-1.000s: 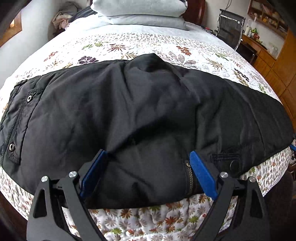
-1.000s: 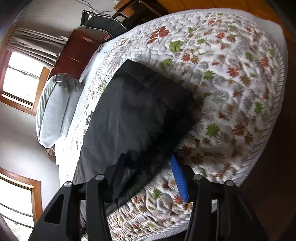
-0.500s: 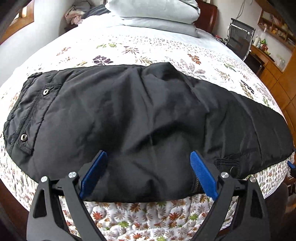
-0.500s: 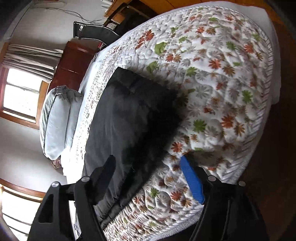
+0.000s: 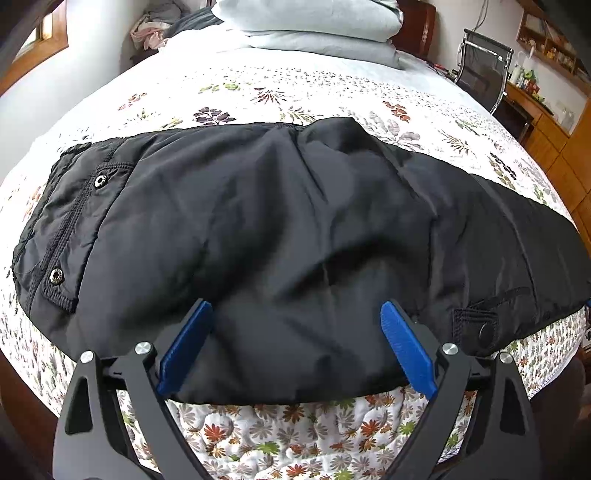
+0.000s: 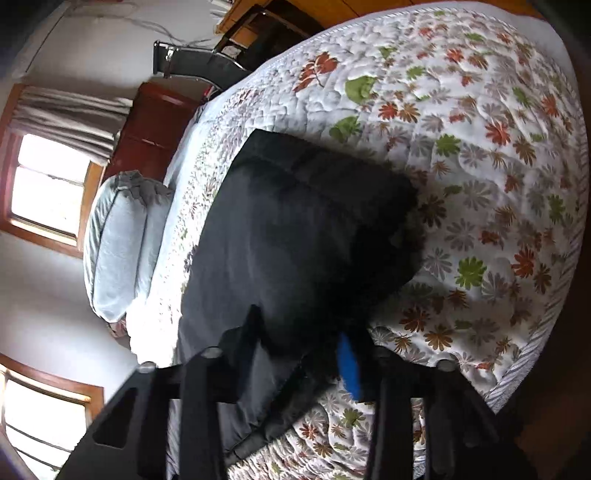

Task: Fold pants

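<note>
Black padded pants lie flat across the bed, with the snap-button waistband at the left and the legs running right. My left gripper hangs open over their near edge, its blue pads wide apart with fabric below them, not pinched. In the blurred right wrist view the leg end of the pants stretches away from me. The right gripper sits at the near side edge of that leg. Its jaws are closing, and dark fabric lies between them and hides part of the blue pad.
The flowered quilt covers the bed and drops off at the near edge and at the corner. Stacked grey pillows lie at the head. A black chair and wooden cabinets stand beyond the right side.
The right gripper's jaws spread wider beside the leg, then narrowed with the leg's edge between them. The left gripper stays open over the near edge of the pants.
</note>
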Demonstrator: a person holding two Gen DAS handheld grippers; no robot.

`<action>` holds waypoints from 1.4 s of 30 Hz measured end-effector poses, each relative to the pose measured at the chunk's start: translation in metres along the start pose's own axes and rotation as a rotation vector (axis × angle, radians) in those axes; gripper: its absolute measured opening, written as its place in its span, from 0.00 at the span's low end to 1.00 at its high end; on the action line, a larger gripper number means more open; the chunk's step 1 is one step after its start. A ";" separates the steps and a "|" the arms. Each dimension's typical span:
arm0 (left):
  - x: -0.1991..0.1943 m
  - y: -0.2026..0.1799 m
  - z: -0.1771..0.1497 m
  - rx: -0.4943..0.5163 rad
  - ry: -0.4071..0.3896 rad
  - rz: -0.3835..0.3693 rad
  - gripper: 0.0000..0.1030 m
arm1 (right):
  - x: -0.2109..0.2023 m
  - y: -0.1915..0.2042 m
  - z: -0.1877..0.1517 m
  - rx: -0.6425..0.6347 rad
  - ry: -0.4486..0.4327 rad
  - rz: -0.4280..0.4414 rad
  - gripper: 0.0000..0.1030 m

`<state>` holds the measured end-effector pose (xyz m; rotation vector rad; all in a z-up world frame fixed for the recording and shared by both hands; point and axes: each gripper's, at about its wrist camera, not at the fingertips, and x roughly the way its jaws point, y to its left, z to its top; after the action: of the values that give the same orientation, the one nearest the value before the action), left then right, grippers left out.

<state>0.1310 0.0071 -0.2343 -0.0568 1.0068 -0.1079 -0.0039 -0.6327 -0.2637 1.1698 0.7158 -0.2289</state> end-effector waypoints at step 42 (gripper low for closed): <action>0.003 0.007 -0.006 0.006 0.013 -0.060 0.91 | -0.053 0.249 -0.113 -0.945 -0.226 -0.236 0.14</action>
<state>0.1281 0.0133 -0.2401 -0.0813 1.0177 -0.1665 0.0405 -0.4432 -0.0651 0.1562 0.6422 -0.1801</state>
